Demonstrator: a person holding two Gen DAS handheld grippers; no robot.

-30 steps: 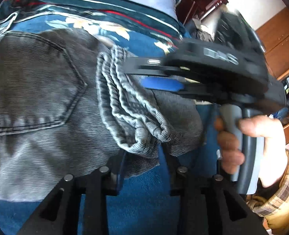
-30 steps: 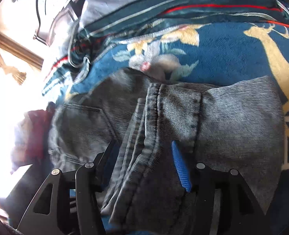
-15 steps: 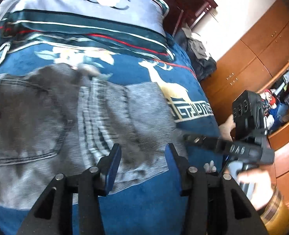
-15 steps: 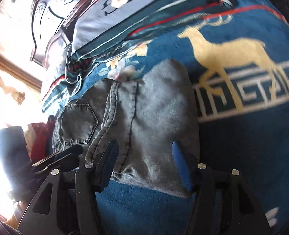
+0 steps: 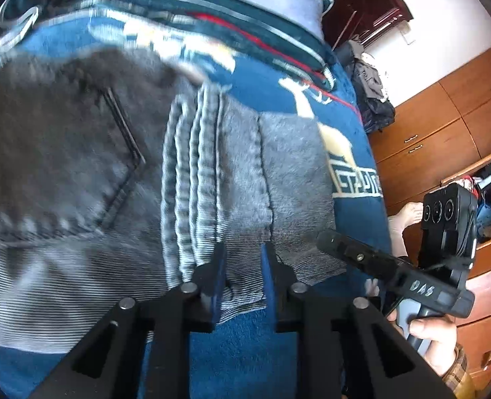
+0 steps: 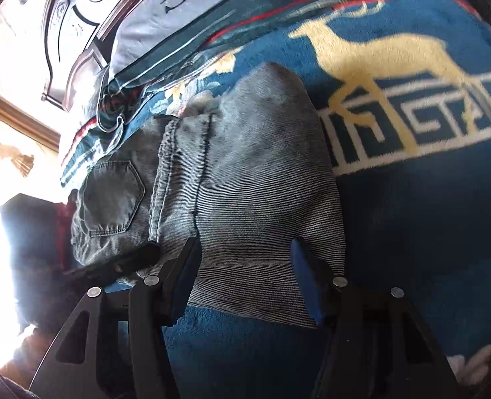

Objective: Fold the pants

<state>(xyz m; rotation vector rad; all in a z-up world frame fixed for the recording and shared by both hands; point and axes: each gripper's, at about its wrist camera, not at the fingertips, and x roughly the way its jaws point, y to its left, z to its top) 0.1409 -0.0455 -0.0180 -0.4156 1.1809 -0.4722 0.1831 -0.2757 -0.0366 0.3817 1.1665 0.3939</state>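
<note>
The pants (image 5: 119,179), grey denim, lie folded on a blue blanket (image 5: 245,349) that covers the bed, with a back pocket (image 6: 114,199) facing up on the left part and the hemmed leg ends (image 5: 195,179) laid across the middle. The left gripper (image 5: 240,276) sits low over the near edge of the pants, its two fingers narrowed with a strip of the hem between them; the blue pads (image 5: 268,279) flank the cloth closely, but whether they pinch it or merely straddle it cannot be told, as the view is blurred. The right gripper (image 6: 245,272) stands with its fingers wide apart on either side of the near corner of the folded leg, holding nothing; the cloth passes between them and over the blanket. In the left view the right gripper (image 5: 395,279) shows from the side, just beside the right edge of the pants, held by a hand (image 5: 431,342) in a plaid cuff. The blanket bears a gold deer (image 6: 378,46) and a key border to the right of the pants. A grey pillow (image 6: 165,16) lies beyond them against a carved dark headboard (image 6: 76,33). Wooden cabinets (image 5: 444,116) stand at the far right
</note>
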